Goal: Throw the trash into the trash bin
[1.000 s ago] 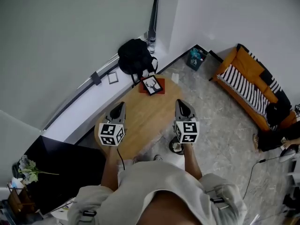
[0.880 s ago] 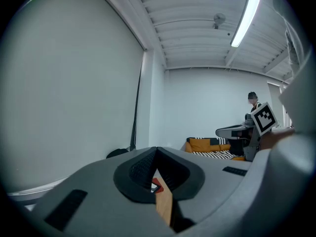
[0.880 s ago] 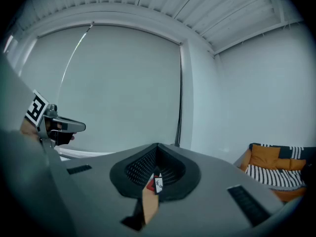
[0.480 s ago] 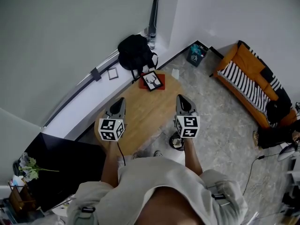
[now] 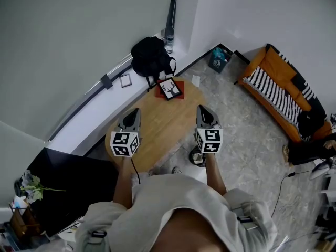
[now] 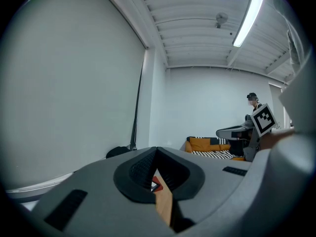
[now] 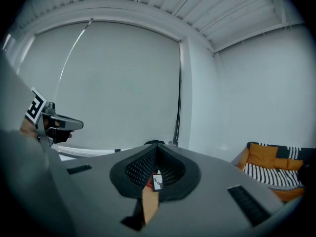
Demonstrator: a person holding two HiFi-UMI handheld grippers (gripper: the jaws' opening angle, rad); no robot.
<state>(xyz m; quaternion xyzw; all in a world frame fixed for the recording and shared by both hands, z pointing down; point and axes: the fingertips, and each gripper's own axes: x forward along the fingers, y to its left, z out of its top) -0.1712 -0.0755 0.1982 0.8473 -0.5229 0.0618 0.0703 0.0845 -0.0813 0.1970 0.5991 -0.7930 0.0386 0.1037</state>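
The round wooden table [image 5: 157,135] is in front of me, the orange sofa [image 5: 278,96] is at the far right, and a black backpack [image 5: 150,59] leans at the far wall. The small teal box in the far corner I judge to be the trash bin [image 5: 219,60]; something is already inside it. My left gripper [image 5: 135,112] and right gripper [image 5: 202,110] hover over the near part of the table, each with its jaws pressed together on nothing. A white scrap [image 5: 196,81] lies on the floor between table and bin. If this is the trash, it is outside the bin and well apart from my jaws. To take it well, I should go around the table, open one pair of jaws and come low and flat onto the thin scrap. Compared with one second ago, my grippers kept their place; only the view slid a little.
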